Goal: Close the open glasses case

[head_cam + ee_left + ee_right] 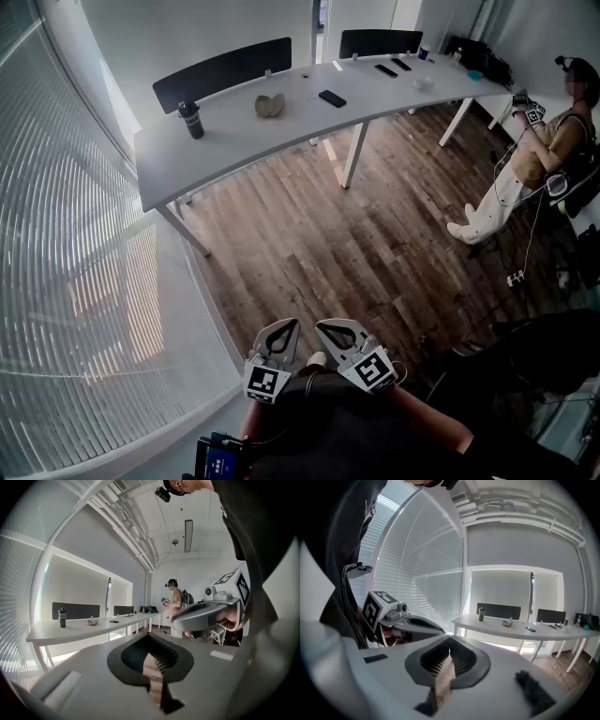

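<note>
The open glasses case point(269, 105) is a pale shell lying on the long white table point(234, 141) across the room. It also shows far off, small, as the case point(93, 621) in the left gripper view and the case point(506, 622) in the right gripper view. My left gripper point(280, 333) and right gripper point(338, 332) are held side by side close to my body, over the wooden floor, well short of the table. Both are shut with nothing between the jaws, as seen on the left gripper point(151, 654) and the right gripper point(448, 660).
On the table stand a dark bottle point(190, 119), a black phone point(332, 97) and several small items further right. Dark screens point(225, 70) line its far edge. A seated person point(530, 159) is at the right. A blind-covered window wall point(75, 281) runs along the left.
</note>
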